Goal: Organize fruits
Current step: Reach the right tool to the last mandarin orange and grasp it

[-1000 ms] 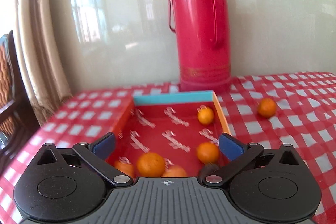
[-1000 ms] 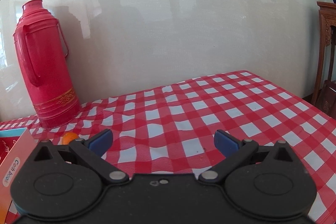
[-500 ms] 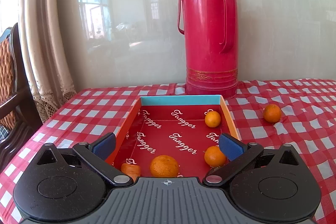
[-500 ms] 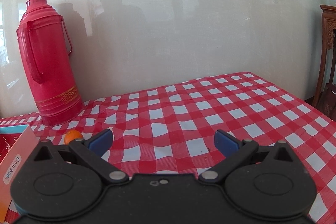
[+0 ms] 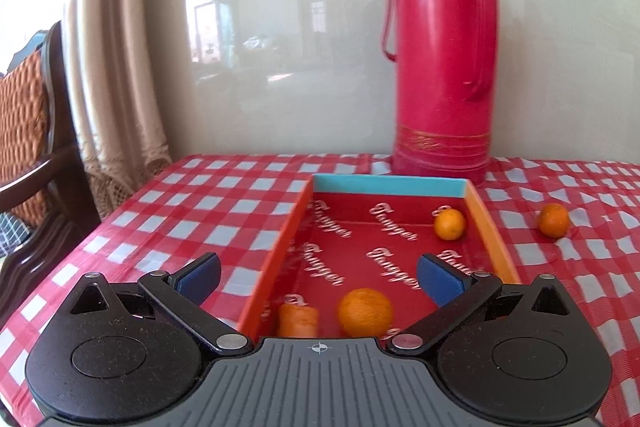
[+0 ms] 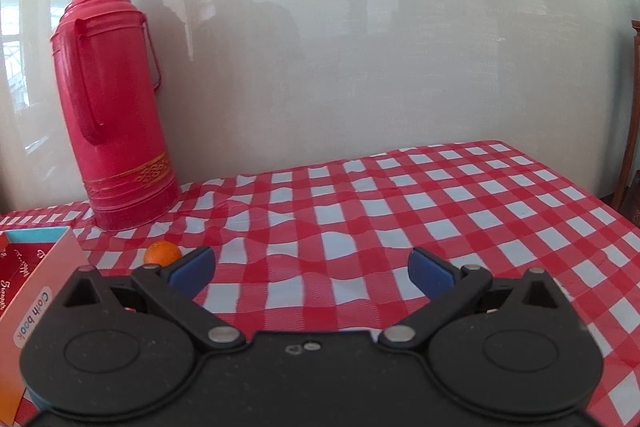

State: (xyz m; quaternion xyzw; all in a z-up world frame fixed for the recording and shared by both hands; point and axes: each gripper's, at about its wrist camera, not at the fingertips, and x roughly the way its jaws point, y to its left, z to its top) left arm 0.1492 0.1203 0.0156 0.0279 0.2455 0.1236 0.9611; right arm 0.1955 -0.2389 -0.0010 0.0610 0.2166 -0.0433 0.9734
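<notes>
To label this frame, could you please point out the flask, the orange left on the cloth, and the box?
red flask (image 5: pixel 442 67), left wrist view, middle of its body.
loose orange (image 6: pixel 161 253), right wrist view, centre of the fruit.
box (image 5: pixel 390 185), left wrist view, its blue far wall.

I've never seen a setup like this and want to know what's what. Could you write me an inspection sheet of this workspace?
Surface: table under a red and white checked cloth, rumpled near the flask.
Job's things: open red box holding three oranges in view: far right, near middle, near left, half hidden. One loose orange lies on the cloth right of the box.
Clutter: tall red thermos flask upright behind the box.
Grippers: left tongs open and empty above the box's near end; right tongs open and empty over bare cloth.
Cables: nothing seen.
Surroundings: glossy wall, beige curtain, wooden chair at left.
</notes>
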